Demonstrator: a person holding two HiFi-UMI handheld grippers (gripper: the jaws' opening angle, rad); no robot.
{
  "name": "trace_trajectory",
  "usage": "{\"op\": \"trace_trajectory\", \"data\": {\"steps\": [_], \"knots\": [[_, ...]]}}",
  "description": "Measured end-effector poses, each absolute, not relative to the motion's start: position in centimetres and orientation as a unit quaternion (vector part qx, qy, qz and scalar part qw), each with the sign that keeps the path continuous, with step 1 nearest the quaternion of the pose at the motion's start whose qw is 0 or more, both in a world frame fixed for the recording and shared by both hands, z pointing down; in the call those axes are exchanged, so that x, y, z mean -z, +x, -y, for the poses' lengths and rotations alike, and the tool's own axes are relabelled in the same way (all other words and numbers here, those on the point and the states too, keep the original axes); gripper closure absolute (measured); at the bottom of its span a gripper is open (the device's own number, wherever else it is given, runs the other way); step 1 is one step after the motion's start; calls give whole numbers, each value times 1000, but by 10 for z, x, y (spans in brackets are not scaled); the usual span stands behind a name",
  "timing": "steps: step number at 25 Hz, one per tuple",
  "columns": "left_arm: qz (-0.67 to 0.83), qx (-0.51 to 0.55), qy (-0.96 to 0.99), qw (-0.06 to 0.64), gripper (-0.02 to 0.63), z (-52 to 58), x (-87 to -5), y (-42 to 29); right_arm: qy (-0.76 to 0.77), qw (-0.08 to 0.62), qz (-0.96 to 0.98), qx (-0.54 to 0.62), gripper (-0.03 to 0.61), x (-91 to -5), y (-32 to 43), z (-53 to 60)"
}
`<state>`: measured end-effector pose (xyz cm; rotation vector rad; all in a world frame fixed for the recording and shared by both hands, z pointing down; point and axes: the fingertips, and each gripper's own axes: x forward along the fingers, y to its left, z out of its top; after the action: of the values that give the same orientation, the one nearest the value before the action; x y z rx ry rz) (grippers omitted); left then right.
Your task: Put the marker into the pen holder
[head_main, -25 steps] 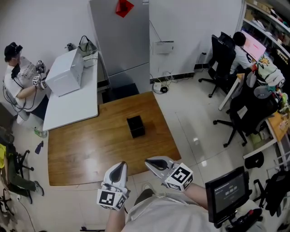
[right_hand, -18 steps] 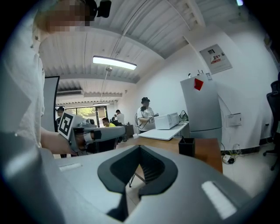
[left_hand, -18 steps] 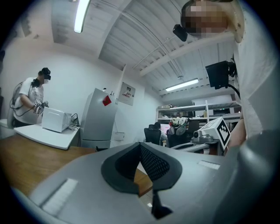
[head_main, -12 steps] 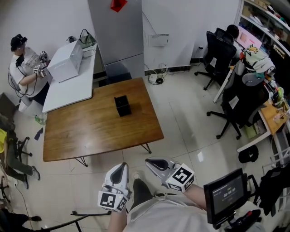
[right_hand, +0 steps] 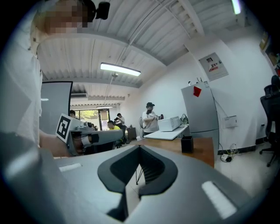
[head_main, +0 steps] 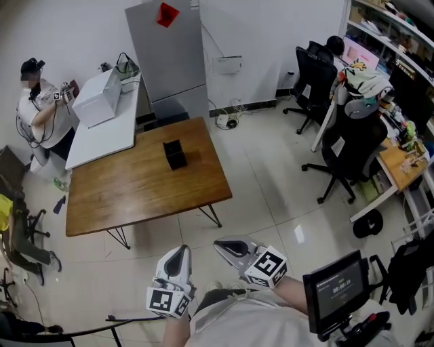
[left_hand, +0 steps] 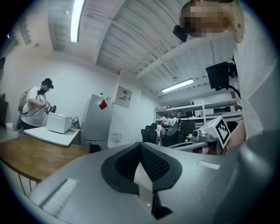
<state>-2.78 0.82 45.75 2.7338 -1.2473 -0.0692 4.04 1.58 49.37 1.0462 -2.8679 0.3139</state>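
In the head view, the black pen holder (head_main: 174, 154) stands on the wooden table (head_main: 135, 193). It is well apart from the left gripper (head_main: 178, 255) and the right gripper (head_main: 226, 247), which are both low over the floor (head_main: 271, 196).

In the left gripper view, the jaws are pressed together with nothing between them.

In the right gripper view, the jaws are also pressed together and empty. The pen holder sits on the table far ahead.

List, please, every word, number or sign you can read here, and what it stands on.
Nothing is legible.
Black screen: white print, too small.
Wall notice: red heading, blurred.
Red diamond sign on grey cabinet: no readable print.
Marker cube on right hand-held gripper: black-and-white pattern, no letters.
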Motion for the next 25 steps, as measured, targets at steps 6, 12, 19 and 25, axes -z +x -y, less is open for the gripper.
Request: {"op": "trace_trajectory", "data": {"steps": [6,12,19,25], "knots": [[402,37,913,60,597,-9,-448,-40,359,23,928,-97,578,-483,30,-17],[387,33,920,57,597,1,-452,-64,378,6,922,-77,578,-472,10,-9],[381,29,923,54,598,10,-447,-83,385,-4,921,-60,577,-455,-2,4],[370,40,927,48,597,17,-447,-86,381,3,923,-53,577,-456,-8,9]]}}
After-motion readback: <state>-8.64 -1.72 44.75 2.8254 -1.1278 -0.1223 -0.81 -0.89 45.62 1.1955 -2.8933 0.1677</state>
